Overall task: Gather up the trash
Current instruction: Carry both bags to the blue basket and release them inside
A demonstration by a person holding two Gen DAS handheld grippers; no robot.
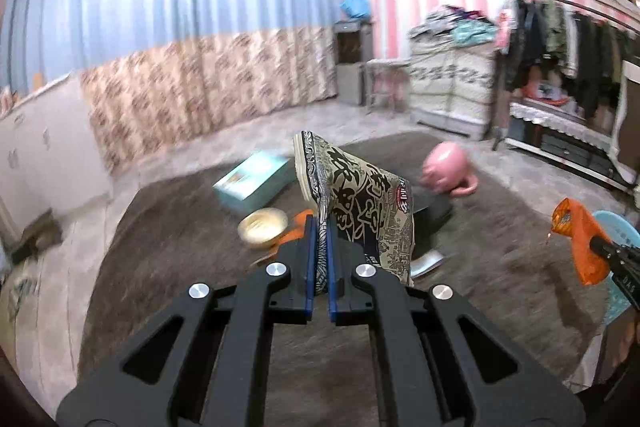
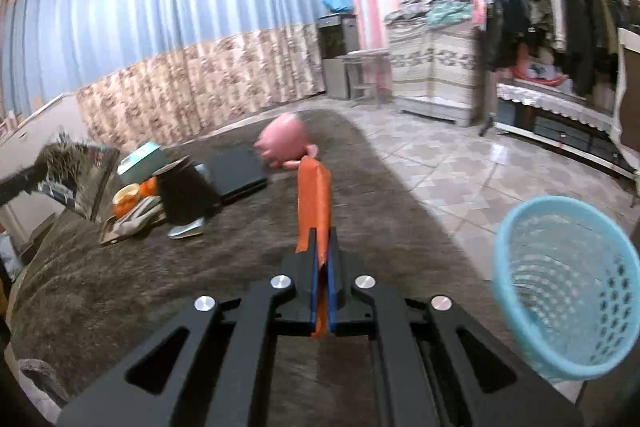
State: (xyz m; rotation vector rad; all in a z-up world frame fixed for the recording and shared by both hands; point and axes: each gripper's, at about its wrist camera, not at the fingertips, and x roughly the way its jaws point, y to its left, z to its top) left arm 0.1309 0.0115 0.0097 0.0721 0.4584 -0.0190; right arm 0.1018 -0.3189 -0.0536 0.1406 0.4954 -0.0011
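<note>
Left hand-held gripper [image 1: 320,227]: blue-padded jaws clamped on a printed snack bag [image 1: 360,203], beige with dark blue drawings and large black characters, held upright and clear of the brown carpet [image 1: 160,247]; the bag is creased along its gripped edge and stands taller than the fingers. Right hand-held gripper [image 2: 323,255]: jaws clamped on an orange wrapper [image 2: 314,203], a flat, narrow packet seen edge-on that rises straight above the fingertips; in the left wrist view the same wrapper appears at the far right, raised above the carpet. Light blue perforated basket [image 2: 560,307]: sits just right of the right gripper, at the carpet's edge on the tiled floor [image 2: 460,179], mouth tilted toward the camera; its contents cannot be made out. On the carpet beyond both bags lie a small cream bowl [image 1: 262,227], a teal box [image 1: 252,183], a pink mug [image 1: 446,169] on its side, and a dark flat case [image 2: 236,171].
</note>
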